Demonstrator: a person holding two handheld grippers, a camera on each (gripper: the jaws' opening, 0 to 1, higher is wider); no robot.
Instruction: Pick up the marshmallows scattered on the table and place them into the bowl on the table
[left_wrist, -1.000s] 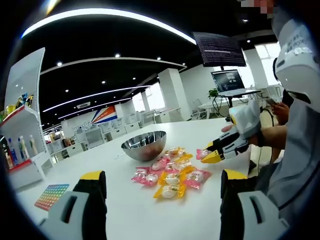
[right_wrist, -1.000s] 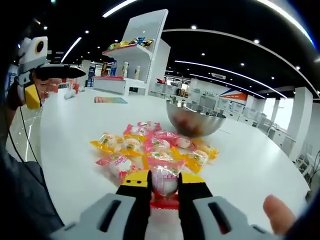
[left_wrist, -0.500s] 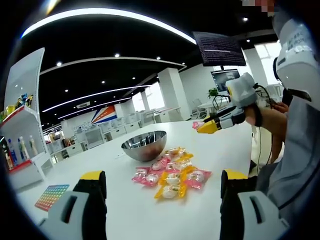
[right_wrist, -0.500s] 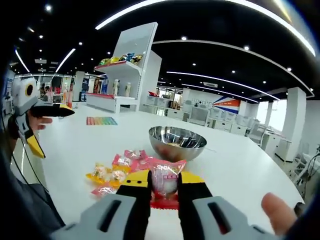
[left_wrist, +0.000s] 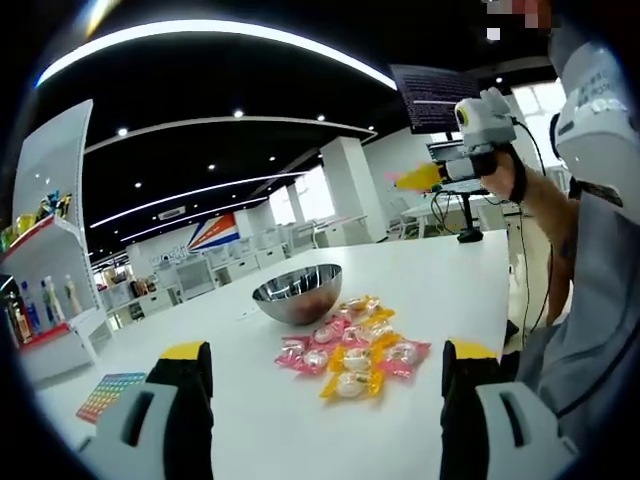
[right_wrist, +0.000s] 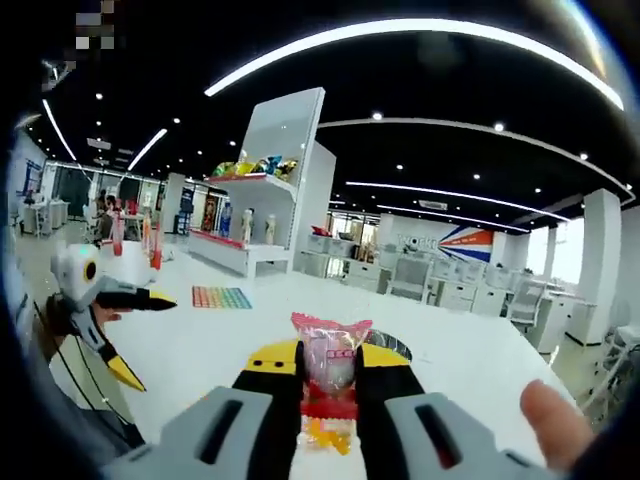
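One pink-wrapped marshmallow (right_wrist: 329, 358) is pinched in the right gripper (right_wrist: 328, 378), raised near the bowl (left_wrist: 297, 293), while the left gripper (left_wrist: 325, 410) is held spread and a pile (left_wrist: 355, 348) beside the bowl is left; something reddish, perhaps a sweet, lies inside.

Off to my left a white shelf unit (left_wrist: 45, 300) carries bottles (left_wrist: 50, 297) on a red-edged shelf. A rainbow-coloured mat (left_wrist: 104, 394) lies flat near the table's edge. Ahead of me a dark screen (left_wrist: 432, 97) hangs from the ceiling, with long curved light strips (left_wrist: 220, 30) overhead. White desks and chairs (right_wrist: 430, 280) fill the far end of the room, beneath a red, white and blue wall sign (right_wrist: 462, 241).
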